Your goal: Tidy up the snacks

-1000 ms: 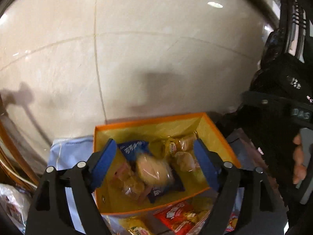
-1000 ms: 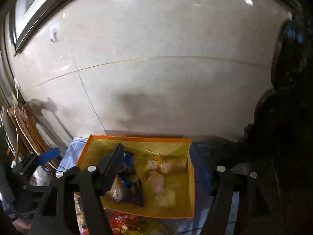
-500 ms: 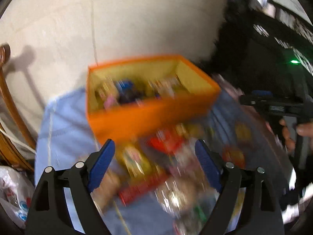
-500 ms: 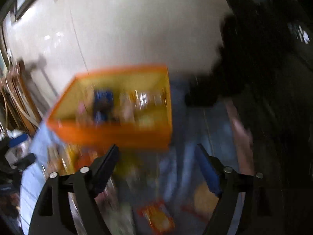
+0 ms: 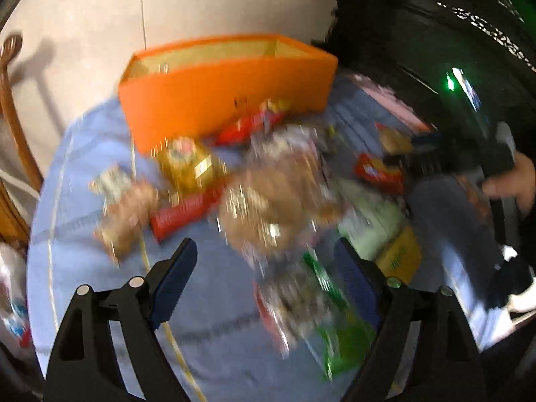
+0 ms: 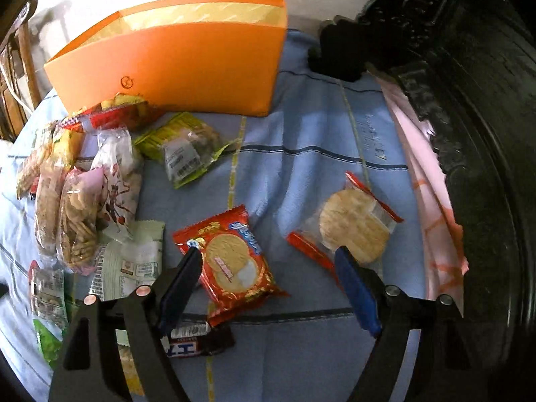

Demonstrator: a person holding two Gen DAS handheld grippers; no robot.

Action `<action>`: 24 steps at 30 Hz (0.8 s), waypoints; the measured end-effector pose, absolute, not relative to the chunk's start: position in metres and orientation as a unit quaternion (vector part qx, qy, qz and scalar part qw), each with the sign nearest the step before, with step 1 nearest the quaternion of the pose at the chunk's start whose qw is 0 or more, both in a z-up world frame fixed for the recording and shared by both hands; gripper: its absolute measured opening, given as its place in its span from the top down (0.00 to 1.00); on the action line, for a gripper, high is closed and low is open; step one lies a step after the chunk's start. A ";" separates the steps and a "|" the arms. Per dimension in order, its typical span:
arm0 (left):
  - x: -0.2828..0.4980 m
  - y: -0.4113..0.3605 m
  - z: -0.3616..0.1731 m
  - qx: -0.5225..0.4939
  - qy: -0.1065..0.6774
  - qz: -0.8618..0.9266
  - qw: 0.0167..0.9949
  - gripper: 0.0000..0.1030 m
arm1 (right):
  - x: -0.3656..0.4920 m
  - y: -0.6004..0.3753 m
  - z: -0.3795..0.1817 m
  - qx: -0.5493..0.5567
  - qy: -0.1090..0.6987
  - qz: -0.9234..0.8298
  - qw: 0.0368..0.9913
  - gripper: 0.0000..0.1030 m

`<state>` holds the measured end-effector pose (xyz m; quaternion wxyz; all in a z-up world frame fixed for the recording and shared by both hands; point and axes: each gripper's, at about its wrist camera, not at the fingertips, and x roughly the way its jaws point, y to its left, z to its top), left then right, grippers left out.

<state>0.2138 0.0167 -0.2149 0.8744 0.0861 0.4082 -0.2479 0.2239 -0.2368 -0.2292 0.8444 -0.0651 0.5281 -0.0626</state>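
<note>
Both tongs are open and empty, angled down over the loose snacks, apparently each lining up a next pick. Right tongs have just been opening, nothing between the jaws; under them lies a red cracker pack, its near edge just beside the left blue pad, and a clear cracker pack sits just beyond the right pad, so either could be the target, can't tell which. Left tongs are wide open over a blurred heap of clear biscuit bags; a green pack lies near the right pad. View is too smeared to name a target. The orange box stands at the far edge of the blue cloth, open top up, its near wall facing the tongs, probably the bin for sorted snacks. A few packs lie against its base, e.g. a red one, and a yellow-green pack lies near it. Most snacks are still outside the box, piled at left, so the task looks far from done. Flat foil packs lie flush on the cloth, so the pads will need to get low at the edges. The person's hand shows at right in the left view.
</note>
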 end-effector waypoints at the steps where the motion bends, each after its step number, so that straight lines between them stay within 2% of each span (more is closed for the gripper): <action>1: 0.223 0.010 -0.215 0.095 0.403 -0.245 0.877 0.21 | 0.225 -0.235 -0.233 -0.071 0.529 -0.063 0.843 0.21; 4: 0.247 -0.012 -0.223 0.113 0.392 -0.246 0.879 0.21 | 0.229 -0.227 -0.243 -0.092 0.531 -0.059 0.840 0.21; 6: 0.262 -0.020 -0.234 0.121 0.390 -0.244 0.879 0.17 | 0.230 -0.221 -0.249 -0.100 0.530 -0.047 0.841 0.21; 10: 0.279 -0.009 -0.249 0.056 0.426 -0.251 0.868 0.17 | 0.222 -0.208 -0.260 -0.124 0.537 -0.028 0.834 0.23; 11: 0.281 -0.003 -0.253 0.032 0.436 -0.258 0.861 0.20 | 0.221 -0.209 -0.259 -0.113 0.539 -0.021 0.835 0.31; 13: 0.275 0.002 -0.257 0.030 0.436 -0.260 0.861 0.26 | 0.219 -0.210 -0.257 -0.087 0.545 -0.010 0.834 0.37; 14: 0.271 0.003 -0.257 0.032 0.433 -0.259 0.863 0.28 | 0.219 -0.212 -0.257 -0.086 0.544 -0.007 0.835 0.43; 15: 0.267 0.005 -0.258 0.032 0.433 -0.260 0.862 0.29 | 0.218 -0.210 -0.256 -0.087 0.542 -0.005 0.836 0.45; 21: 0.230 -0.003 -0.260 0.113 0.397 -0.288 0.864 0.30 | 0.214 -0.209 -0.256 -0.070 0.540 -0.015 0.838 0.43; 24: 0.219 -0.009 -0.269 0.161 0.390 -0.288 0.860 0.25 | 0.216 -0.215 -0.258 -0.051 0.545 -0.023 0.837 0.33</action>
